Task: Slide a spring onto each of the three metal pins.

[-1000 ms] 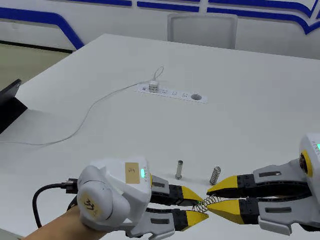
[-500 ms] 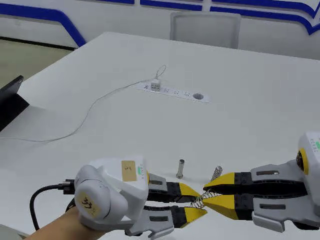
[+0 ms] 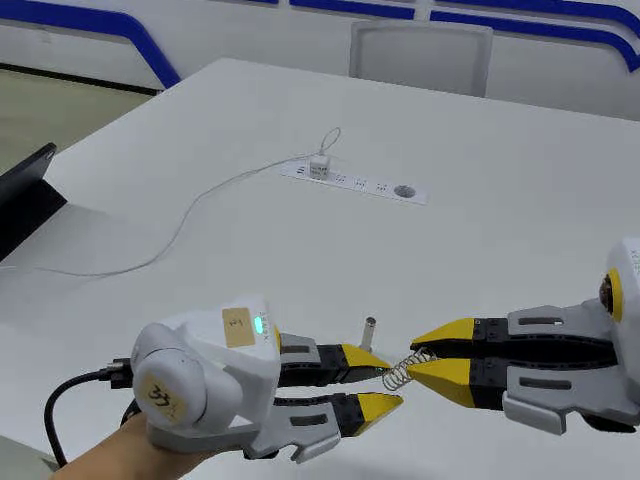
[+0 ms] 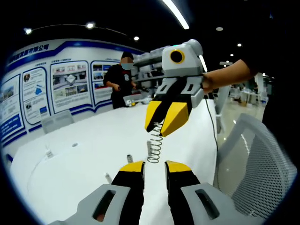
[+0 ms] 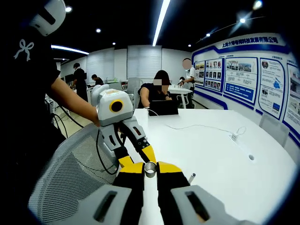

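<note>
In the head view the foot of the metal pin (image 3: 368, 328) hides behind the left hand-held gripper (image 3: 392, 382).

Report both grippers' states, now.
Left gripper: open, its tips by the free end of the spring.
Right gripper: closed on the spring.

Exhibition-style office — wall display boards (image 5: 241, 79)
</note>
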`<state>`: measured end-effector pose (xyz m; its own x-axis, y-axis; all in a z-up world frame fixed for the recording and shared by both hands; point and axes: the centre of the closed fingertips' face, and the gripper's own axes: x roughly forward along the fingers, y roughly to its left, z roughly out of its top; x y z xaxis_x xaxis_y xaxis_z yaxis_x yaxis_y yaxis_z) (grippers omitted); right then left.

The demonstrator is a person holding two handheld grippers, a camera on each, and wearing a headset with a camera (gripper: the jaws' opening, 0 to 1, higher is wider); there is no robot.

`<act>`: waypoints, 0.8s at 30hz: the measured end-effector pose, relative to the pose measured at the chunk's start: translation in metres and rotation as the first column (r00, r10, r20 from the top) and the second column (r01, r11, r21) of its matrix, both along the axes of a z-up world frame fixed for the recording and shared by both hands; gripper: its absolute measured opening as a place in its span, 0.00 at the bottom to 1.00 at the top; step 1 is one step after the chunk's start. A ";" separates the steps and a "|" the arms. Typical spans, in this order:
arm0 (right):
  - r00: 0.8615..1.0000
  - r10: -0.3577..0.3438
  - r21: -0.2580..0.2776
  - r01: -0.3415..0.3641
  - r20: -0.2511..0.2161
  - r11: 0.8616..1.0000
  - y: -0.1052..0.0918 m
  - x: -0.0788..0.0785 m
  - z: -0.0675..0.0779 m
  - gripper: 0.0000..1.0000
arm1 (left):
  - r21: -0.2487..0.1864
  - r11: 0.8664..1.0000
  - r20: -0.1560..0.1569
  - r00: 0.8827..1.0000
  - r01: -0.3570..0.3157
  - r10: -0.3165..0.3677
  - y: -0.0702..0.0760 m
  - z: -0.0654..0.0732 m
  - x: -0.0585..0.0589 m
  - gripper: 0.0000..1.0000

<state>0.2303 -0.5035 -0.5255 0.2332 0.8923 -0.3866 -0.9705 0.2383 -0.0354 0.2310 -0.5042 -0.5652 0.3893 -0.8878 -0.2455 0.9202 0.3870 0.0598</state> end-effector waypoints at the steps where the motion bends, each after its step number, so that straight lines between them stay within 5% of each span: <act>1: 1.000 -0.002 -0.003 0.002 0.002 1.000 0.000 0.001 0.000 0.10 | -0.041 0.999 -0.010 1.000 -0.017 0.017 0.002 0.004 0.001 0.20; 14: 0.999 -0.036 -0.037 0.037 0.016 0.999 0.002 0.026 -0.005 0.10 | -0.054 0.992 -0.010 0.994 -0.114 0.113 0.032 0.000 0.009 0.41; 18: 0.998 -0.057 -0.054 0.058 0.014 0.997 0.001 0.036 -0.008 0.10 | -0.102 0.981 -0.021 0.986 -0.168 0.167 0.044 0.005 0.013 0.50; 24: 0.996 -0.088 -0.086 0.089 0.019 0.992 -0.004 0.048 -0.014 0.10 | -0.113 0.969 -0.015 0.976 -0.218 0.218 0.052 0.008 0.021 0.61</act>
<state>0.2779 -0.5077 -0.5394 0.3162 0.8310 -0.4576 -0.9449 0.3188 -0.0740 0.2520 -0.4526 -0.5568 0.5761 -0.8036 -0.1496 0.8129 0.5824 0.0021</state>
